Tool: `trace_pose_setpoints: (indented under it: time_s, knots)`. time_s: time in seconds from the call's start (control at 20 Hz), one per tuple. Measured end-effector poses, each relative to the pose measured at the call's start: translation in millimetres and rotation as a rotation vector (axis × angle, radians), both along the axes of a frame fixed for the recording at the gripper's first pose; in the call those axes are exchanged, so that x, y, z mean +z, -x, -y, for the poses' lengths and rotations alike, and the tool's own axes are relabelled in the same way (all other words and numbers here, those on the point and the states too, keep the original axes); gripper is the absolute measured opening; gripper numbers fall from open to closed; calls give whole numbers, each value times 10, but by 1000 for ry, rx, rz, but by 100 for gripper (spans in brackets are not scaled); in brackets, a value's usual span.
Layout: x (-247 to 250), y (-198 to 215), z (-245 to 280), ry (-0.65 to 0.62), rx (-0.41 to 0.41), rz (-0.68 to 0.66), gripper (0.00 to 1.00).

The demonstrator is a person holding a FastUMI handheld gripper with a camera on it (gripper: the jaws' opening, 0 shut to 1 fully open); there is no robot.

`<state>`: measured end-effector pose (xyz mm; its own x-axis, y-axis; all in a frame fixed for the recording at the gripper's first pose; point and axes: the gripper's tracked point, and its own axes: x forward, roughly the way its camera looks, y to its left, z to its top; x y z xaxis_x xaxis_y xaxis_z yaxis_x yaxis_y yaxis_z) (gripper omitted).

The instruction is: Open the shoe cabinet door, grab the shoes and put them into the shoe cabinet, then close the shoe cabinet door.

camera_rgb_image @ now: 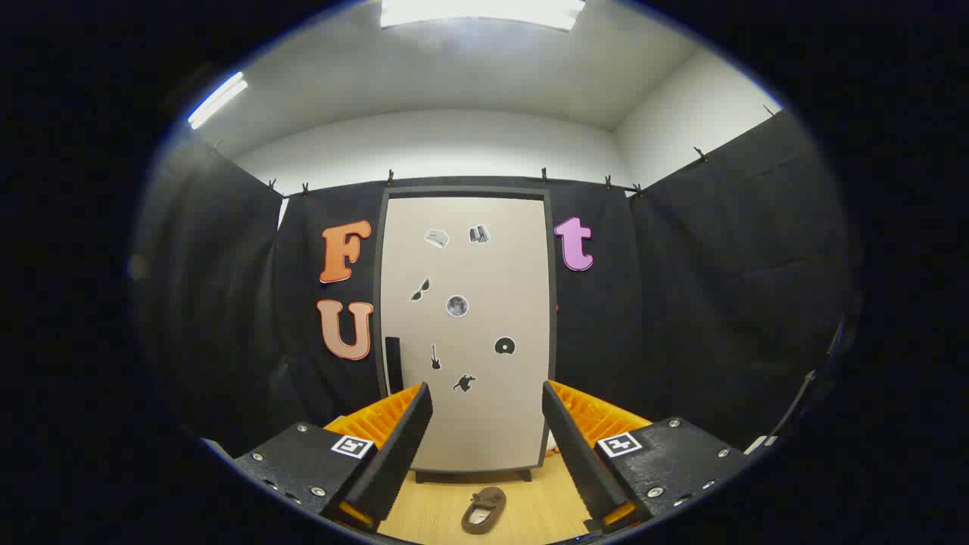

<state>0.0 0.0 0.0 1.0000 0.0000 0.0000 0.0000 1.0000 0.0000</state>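
A tall shoe cabinet [465,333] stands straight ahead against the booth wall, its beige door shut and dotted with small stickers. A dark vertical handle [393,363] sits at the door's left edge. A brown shoe [483,509] lies on the wooden floor in front of the cabinet's base, low between my fingers. My gripper [484,409] is open, with nothing held, well short of the door. The fingers [401,446] frame the lower part of the door.
Black cloth walls enclose the booth on the left, right and behind the cabinet. The light wooden floor [530,507] stretches from the cabinet's feet toward me. Ceiling lights shine above.
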Motion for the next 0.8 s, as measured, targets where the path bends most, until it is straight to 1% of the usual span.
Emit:
trace_pose_setpoints:
  time_s: [0.25,0.6,0.8]
  knots:
    - [-19,-40,-83,6,10,-4,92]
    - [-32,-90,-21,-1,-21,-10,92]
    - [-23,-122,-65,8,-24,-7,92]
